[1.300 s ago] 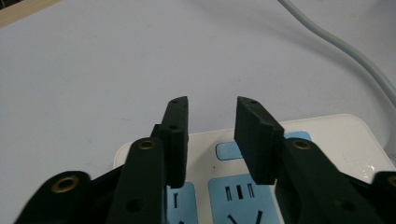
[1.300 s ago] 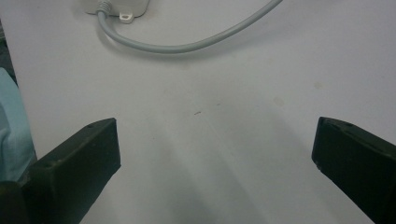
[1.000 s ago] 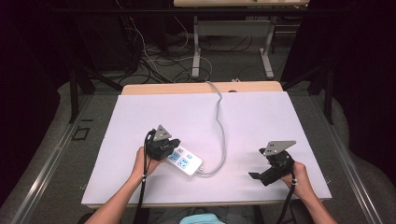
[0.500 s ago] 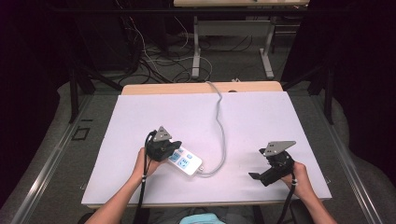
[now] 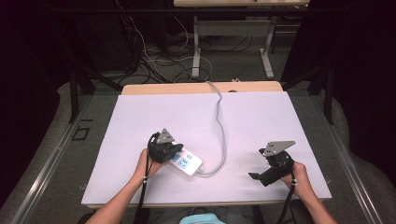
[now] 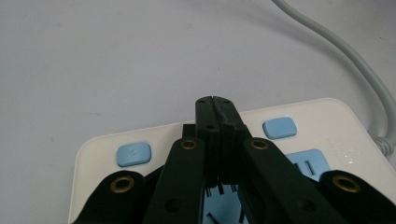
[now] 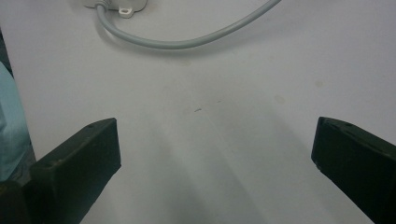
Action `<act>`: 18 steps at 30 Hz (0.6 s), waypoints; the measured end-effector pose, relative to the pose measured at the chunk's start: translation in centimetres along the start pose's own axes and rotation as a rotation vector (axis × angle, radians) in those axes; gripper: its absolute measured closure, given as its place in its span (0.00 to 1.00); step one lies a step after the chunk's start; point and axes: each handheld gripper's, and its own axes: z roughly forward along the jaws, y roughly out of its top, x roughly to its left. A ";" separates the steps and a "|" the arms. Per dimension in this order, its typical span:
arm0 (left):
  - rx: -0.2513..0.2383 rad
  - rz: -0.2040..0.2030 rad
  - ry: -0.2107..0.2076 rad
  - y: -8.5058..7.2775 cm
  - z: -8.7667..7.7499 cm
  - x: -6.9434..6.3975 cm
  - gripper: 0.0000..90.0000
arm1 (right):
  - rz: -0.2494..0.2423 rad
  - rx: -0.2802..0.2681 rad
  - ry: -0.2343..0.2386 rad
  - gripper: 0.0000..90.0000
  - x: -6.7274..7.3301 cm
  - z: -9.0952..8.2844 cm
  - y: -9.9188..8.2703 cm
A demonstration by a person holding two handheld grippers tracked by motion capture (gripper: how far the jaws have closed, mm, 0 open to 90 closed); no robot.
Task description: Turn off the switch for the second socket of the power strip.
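A white power strip point(image 5: 187, 163) with light blue buttons and sockets lies on the white table near its front edge. Its grey cable point(image 5: 219, 126) runs back across the table and off the far edge. My left gripper point(image 5: 178, 151) is over the strip's left end, its jaws shut together with nothing between them. In the left gripper view my left gripper point(image 6: 215, 101) has its closed tips above the strip point(image 6: 327, 116), between two blue buttons point(image 6: 134, 154). My right gripper point(image 5: 256, 176) sits to the right of the strip, open and empty point(image 7: 212, 135), facing the strip's cable end point(image 7: 116, 5).
The white board point(image 5: 261, 121) lies on a wooden table whose bare edge point(image 5: 187, 87) shows at the back. The cable point(image 7: 187, 43) curves across the board in front of the right gripper. A table frame and loose cables stand on the floor behind.
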 end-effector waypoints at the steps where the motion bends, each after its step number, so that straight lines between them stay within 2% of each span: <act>1: 0.000 0.000 0.000 0.0 0.0 0.0 1.00 | 0.003 -0.003 -0.003 0.01 0.0 0.0 0.0; 5: -0.010 0.001 -0.004 -0.2 0.2 0.1 1.00 | -0.001 -0.013 -0.007 0.01 0.0 0.1 0.0; 11: 0.001 -0.001 -0.012 -0.3 0.3 0.1 1.00 | 0.004 -0.012 -0.006 0.01 0.0 0.0 0.0; 14: -0.006 -0.006 -0.013 -0.3 0.3 0.2 1.00 | 0.003 0.005 0.002 0.01 0.0 0.0 0.0; 18: -0.009 0.024 0.003 -0.3 0.3 0.0 1.00 | 0.002 0.001 0.002 0.01 0.2 0.0 0.0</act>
